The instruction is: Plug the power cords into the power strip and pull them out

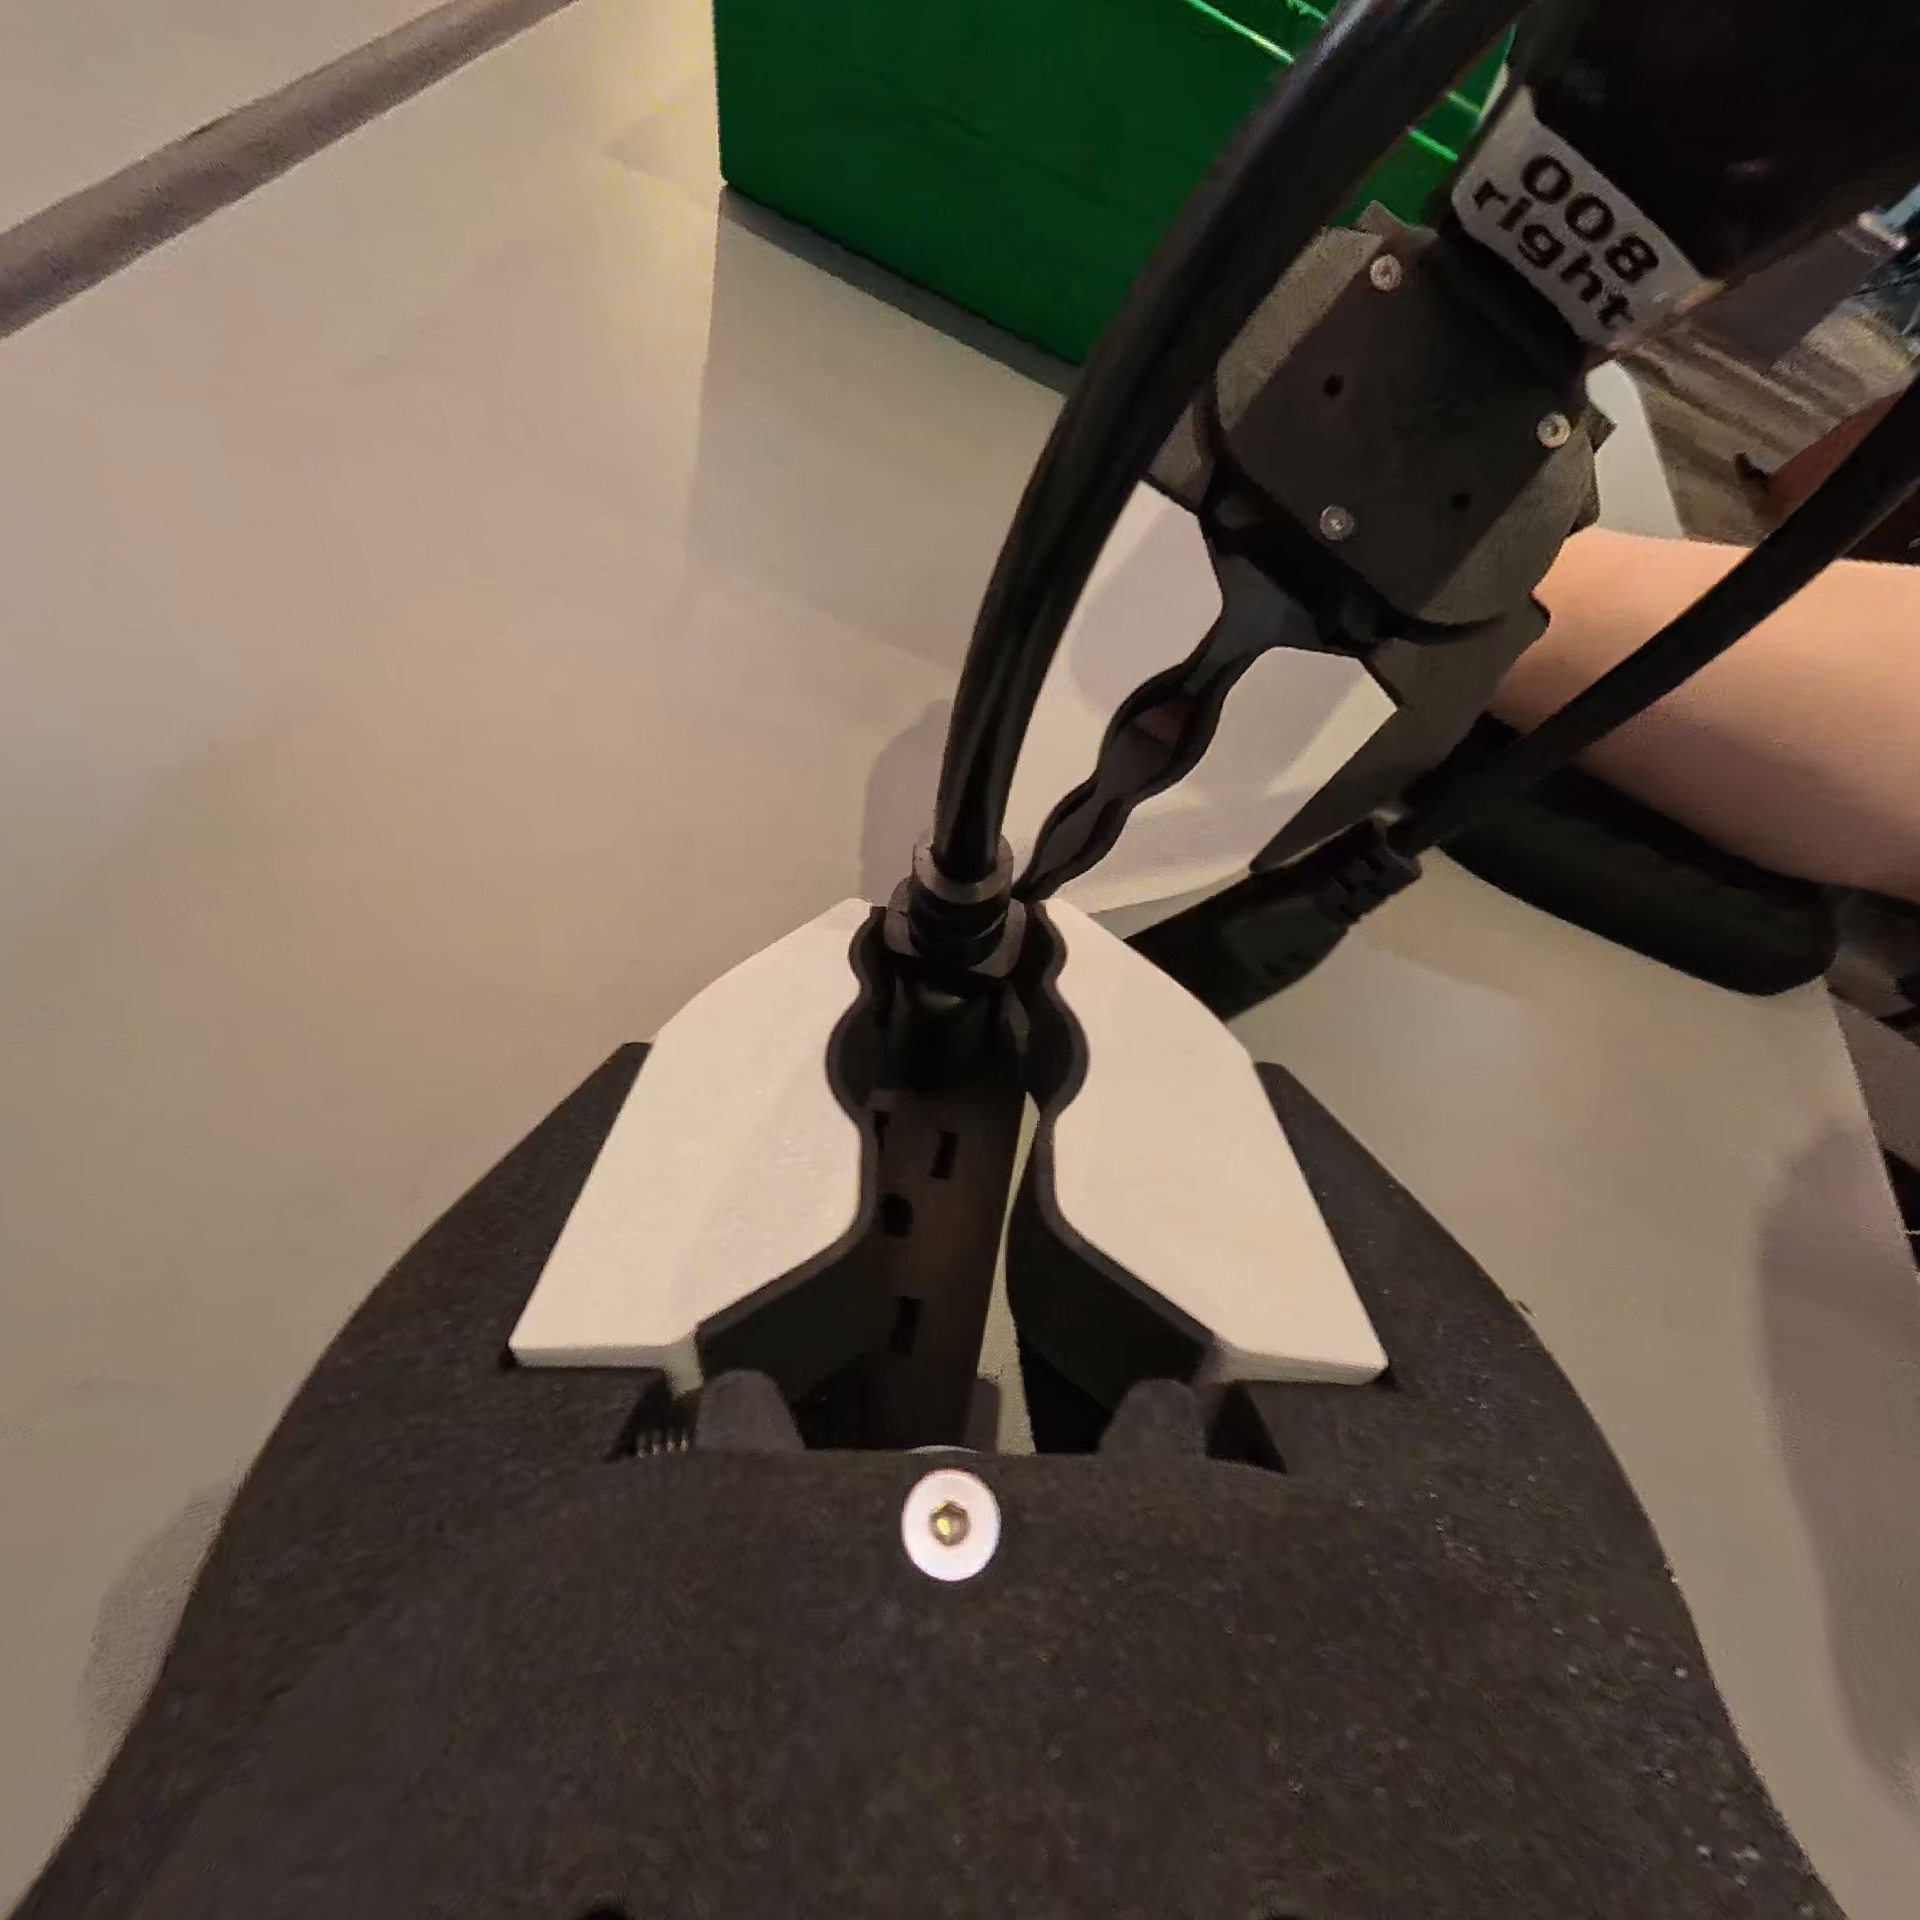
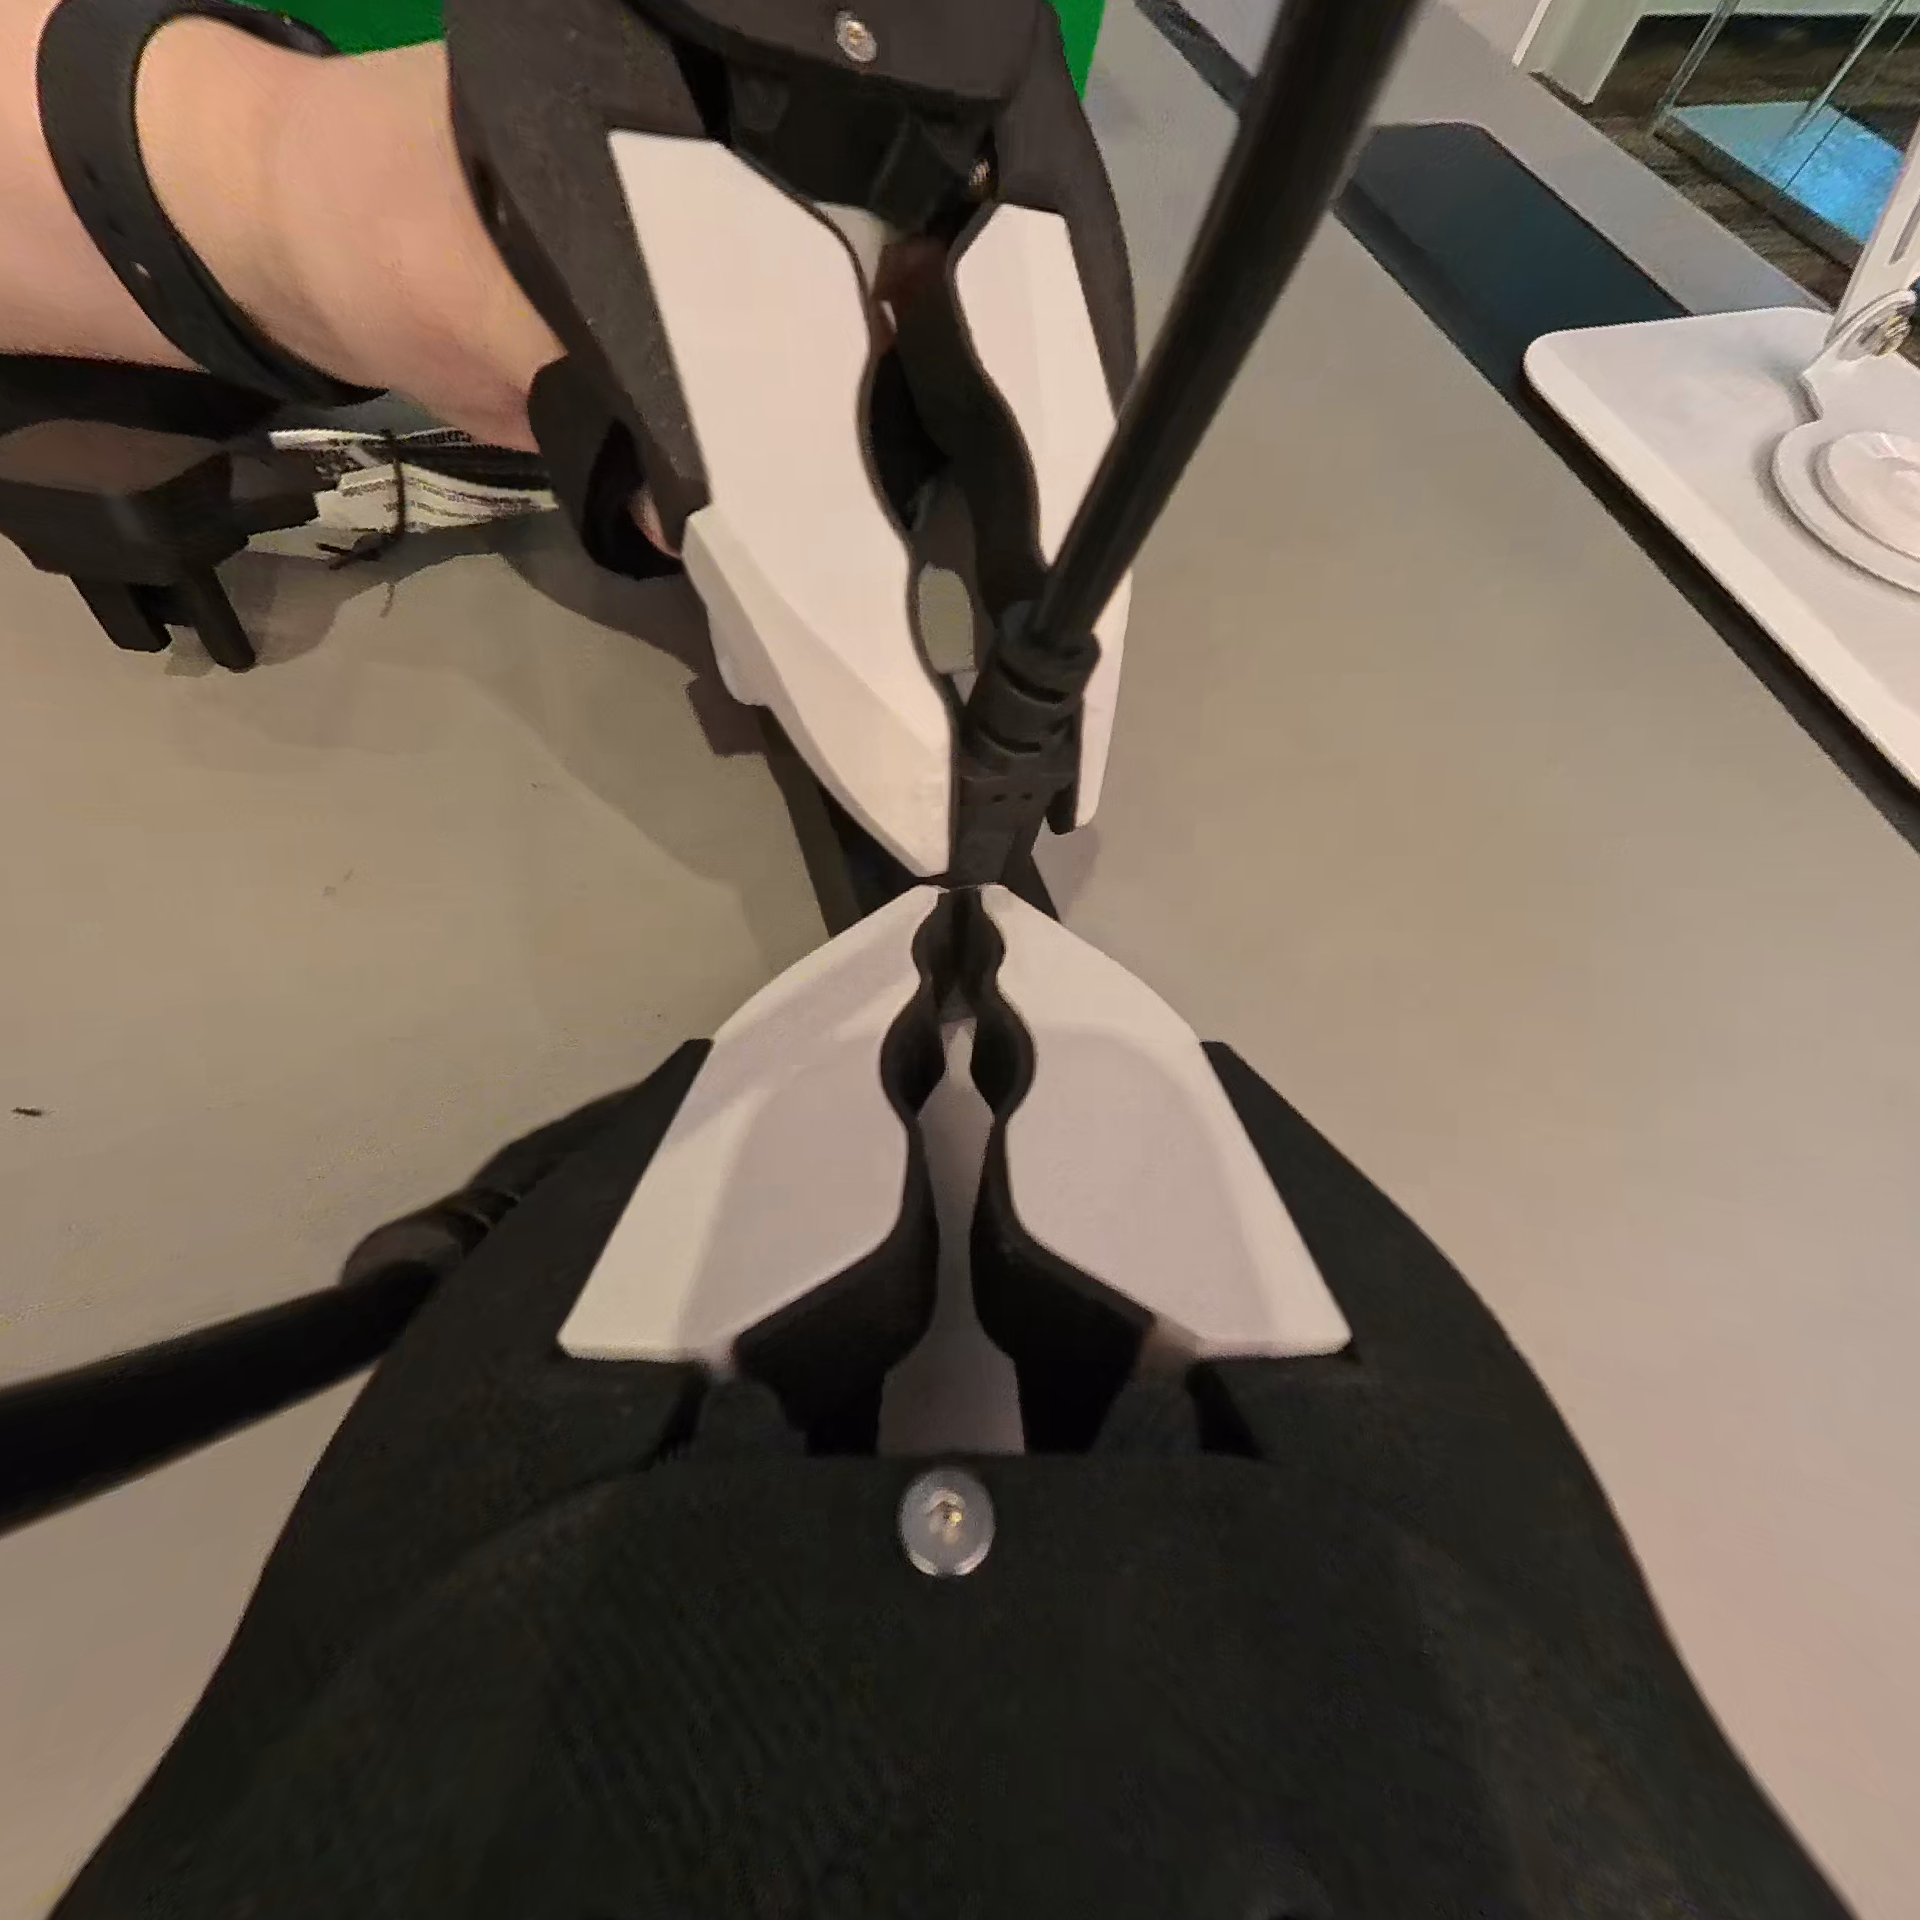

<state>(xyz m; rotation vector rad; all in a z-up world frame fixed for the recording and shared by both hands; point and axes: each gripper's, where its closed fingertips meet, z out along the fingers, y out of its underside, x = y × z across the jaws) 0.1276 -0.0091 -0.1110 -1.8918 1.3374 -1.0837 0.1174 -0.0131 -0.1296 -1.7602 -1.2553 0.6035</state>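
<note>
- Your left gripper is clamped shut on the black moulded plug of the thick black power cord, right at its ribbed collar.
- The black power strip sits directly under those fingers, its long axis running back along them toward the camera, so the plug stands upright off it.
- I'd guess pulling out means straight up, away from the strip.
- Your right gripper is pinched closed with nothing obvious in it, tips just beside the plug's base and nose to nose with the left.
- A second black plug lies off to your right gripper's side on the pale grey table.
</note>
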